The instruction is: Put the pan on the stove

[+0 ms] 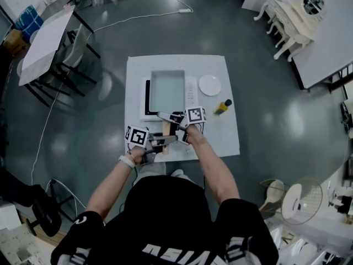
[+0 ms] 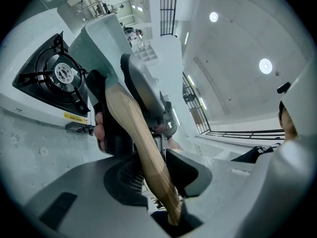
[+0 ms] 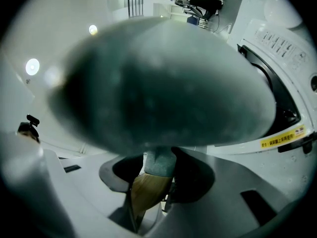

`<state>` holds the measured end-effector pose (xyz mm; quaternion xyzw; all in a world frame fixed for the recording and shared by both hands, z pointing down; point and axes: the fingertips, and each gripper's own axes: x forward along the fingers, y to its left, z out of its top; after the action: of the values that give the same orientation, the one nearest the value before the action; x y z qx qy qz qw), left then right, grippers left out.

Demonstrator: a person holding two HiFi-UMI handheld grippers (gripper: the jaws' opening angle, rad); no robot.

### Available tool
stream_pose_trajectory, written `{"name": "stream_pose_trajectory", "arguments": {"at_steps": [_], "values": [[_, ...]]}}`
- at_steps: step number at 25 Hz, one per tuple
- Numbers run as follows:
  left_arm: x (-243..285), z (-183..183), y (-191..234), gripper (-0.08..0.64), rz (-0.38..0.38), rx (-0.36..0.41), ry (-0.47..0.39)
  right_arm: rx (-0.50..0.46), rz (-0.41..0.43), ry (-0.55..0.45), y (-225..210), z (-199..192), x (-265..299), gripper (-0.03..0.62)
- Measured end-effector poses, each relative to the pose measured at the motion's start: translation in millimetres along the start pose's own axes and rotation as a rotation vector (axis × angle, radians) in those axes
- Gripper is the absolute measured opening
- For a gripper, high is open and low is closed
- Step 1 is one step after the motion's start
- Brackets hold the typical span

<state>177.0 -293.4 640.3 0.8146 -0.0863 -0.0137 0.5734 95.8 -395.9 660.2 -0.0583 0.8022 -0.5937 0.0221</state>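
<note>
Both tongs have the pan's wooden handle between their jaws. The left tongs are closed about halfway on the bare wood at the near end. The right tongs stand much wider, clamped where the wood enters the pan's socket. The pan itself reaches out beyond both tongs, over the stove, and no view shows whether its base has met the burner. The main risk is leverage: all the pan's weight hangs ahead of the grips, and the handle is smooth and rounded. If either set of pads slackens too early, the pan could roll about the handle or dip at its far edge. In the left gripper view the burner sits off to the left of the handle rather than squarely under the pan. A careless lowering might therefore land the base half off the grate, leaving it tilted or rocking. In the right gripper view the pan blocks nearly everything ahead of the right tongs, so that side gives little help in judging height. Coming down too fast could knock the stove across the tabletop. A plate and a bottle stand to the right of the right tongs, so a sideways swing on withdrawal could clip the bottle.
</note>
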Motion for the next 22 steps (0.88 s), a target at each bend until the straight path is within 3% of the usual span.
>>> {"name": "stream_pose_trajectory", "arguments": {"at_steps": [4,12,22], "values": [[2,0,6,0.104,-0.004,-0.007,-0.002,0.003,-0.003,0.000,-8,0,0,0.160],[3,-1,23,0.104,0.010,-0.026,-0.002,-0.003,0.075,0.000,-13,1,8,0.160],[-4,4,53,0.104,0.021,-0.045,-0.011,0.004,0.067,0.005,-46,3,21,0.160]]}}
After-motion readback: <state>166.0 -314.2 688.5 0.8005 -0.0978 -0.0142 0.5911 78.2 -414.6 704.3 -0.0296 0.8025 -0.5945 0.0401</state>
